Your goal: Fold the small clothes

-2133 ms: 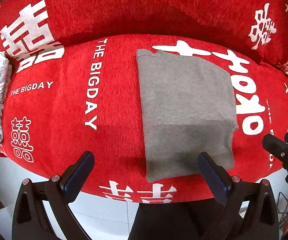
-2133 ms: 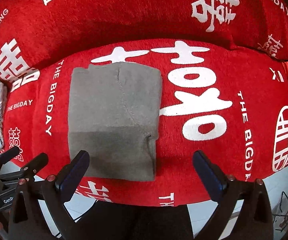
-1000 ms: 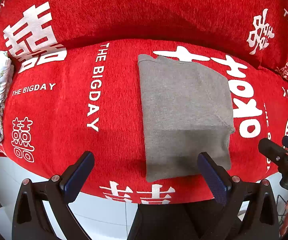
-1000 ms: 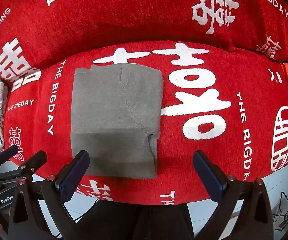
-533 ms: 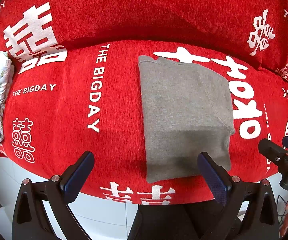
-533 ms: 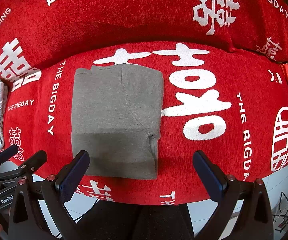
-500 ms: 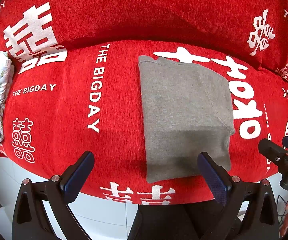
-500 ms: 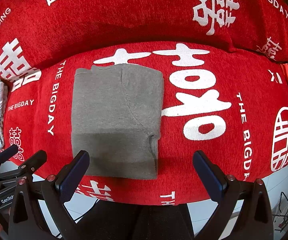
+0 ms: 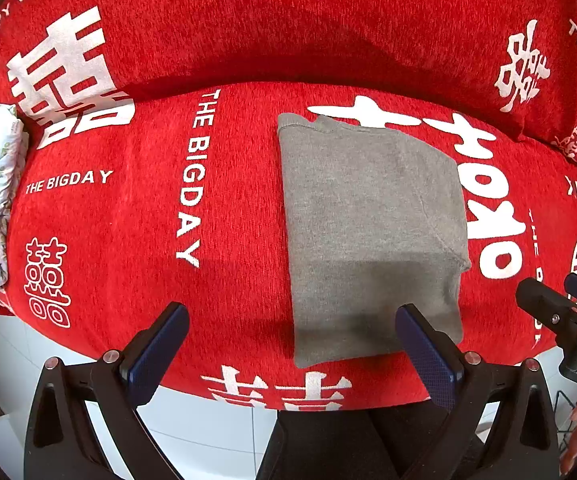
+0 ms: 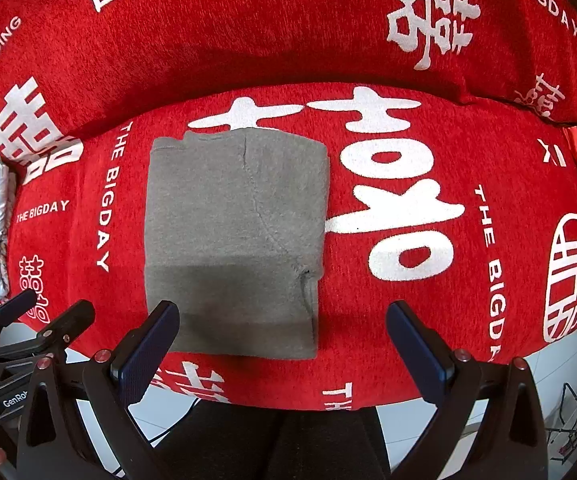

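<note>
Left wrist view — one folded grey garment (image 9: 372, 232), two tools (image 9: 292, 344) (image 10: 284, 340) agape.

The left gripper (image 9: 288, 344) is a black plastic frame with two angled arms, each ending in a dark blue pad (image 9: 428, 356) with a fine grid texture. Silver round screws (image 9: 111, 356) sit at the joints, and each arm has a slotted cut-out. The right gripper (image 10: 284, 344) has the same build: black arms, blue textured pads (image 10: 144, 350), reddish-silver screws (image 10: 100, 356). Seen from the right wrist view, the side of the left gripper carries white lettering reading "GenRo" (image 10: 14, 400). Between the arms, the person wears dark trousers (image 10: 272, 440).
</note>
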Available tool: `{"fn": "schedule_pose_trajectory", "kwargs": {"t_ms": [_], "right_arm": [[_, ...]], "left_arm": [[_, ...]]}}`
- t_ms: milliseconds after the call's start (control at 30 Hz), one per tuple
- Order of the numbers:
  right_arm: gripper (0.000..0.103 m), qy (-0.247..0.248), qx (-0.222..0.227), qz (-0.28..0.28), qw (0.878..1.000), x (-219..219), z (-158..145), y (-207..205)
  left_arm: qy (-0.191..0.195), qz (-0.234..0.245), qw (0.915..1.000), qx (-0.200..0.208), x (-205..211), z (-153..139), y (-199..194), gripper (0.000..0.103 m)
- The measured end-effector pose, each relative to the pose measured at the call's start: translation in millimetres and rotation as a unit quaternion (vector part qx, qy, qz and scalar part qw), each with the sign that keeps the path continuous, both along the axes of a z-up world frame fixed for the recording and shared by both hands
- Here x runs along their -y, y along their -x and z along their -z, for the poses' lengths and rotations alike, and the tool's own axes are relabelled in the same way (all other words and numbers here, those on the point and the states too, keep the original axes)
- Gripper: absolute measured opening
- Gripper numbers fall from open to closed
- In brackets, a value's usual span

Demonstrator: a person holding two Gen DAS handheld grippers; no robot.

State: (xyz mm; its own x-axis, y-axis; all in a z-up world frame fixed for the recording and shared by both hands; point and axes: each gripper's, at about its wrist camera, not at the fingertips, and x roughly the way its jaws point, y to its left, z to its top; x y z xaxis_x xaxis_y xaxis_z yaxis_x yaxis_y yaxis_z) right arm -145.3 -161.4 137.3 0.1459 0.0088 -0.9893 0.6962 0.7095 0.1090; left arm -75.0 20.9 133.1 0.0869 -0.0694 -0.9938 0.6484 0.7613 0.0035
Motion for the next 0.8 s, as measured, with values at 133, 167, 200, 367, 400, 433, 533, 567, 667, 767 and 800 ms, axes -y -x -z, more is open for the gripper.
{"fn": "schedule_pose_trajectory", "kwargs": {"t_ms": [133, 167, 200, 367, 400, 433, 533, 567, 667, 767, 800], "right_arm": [[0.103, 0.0, 0.0, 0.001, 1.0, -3.0, -0.6, -1.5], [0.103, 0.0, 0.0, 0.001, 1.0, -2.8, -0.6, -1.3], [0.103, 0.0, 0.0, 0.001, 1.0, -2.5, -0.6, -1.3], [0.103, 0.0, 0.0, 0.001, 1.0, -2.0, -0.7, -1.6], [0.103, 0.0, 0.0, 0.001, 1.0, -1.9, -0.5, -1.3], [0.103, 0.0, 0.0, 0.0, 1.0, -2.0, -0.6, -1.5], [0.103, 0.0, 0.0, 0.001, 1.0, -2.4, -0.4, -1.1], [0.103, 0.0, 0.0, 0.001, 1.0, -2.6, -0.4, -1.0], [0.103, 0.0, 0.0, 0.001, 1.0, -3.0, -0.3, -1.0], [0.103, -0.001, 0.0, 0.001, 1.0, -3.4, -0.6, -1.7], [0.103, -0.001, 0.0, 0.001, 1.0, -4.1, -0.8, -2.5]], "left_arm": [[0.0, -0.001, 1.0, 0.0, 0.7, -1.2, -1.2, 0.103], [0.0, -0.001, 1.0, 0.0, -0.1, -0.3, 0.1, 0.103], [0.0, -0.001, 1.0, 0.001, 0.4, -1.1, -0.6, 0.103], [0.0, -0.002, 1.0, 0.001, 0.3, -1.9, -1.2, 0.103], [0.0, -0.002, 1.0, 0.001, 0.4, -2.5, -1.8, 0.103], [0.0, -0.002, 1.0, 0.001, 0.3, -2.3, -1.6, 0.103], [-0.001, -0.003, 1.0, 0.003, 1.0, -3.1, -2.7, 0.103], [-0.002, -0.004, 1.0, 0.005, 0.0, -3.0, -2.1, 0.103], [-0.002, -0.01, 0.9999, 0.006, -0.7, -3.5, -4.2, 0.103], [-0.002, -0.011, 0.9999, 0.007, -2.0, -2.7, -2.4, 0.103], [-0.003, -0.012, 0.9999, 0.008, -2.0, -2.7, -3.2, 0.103]]}}
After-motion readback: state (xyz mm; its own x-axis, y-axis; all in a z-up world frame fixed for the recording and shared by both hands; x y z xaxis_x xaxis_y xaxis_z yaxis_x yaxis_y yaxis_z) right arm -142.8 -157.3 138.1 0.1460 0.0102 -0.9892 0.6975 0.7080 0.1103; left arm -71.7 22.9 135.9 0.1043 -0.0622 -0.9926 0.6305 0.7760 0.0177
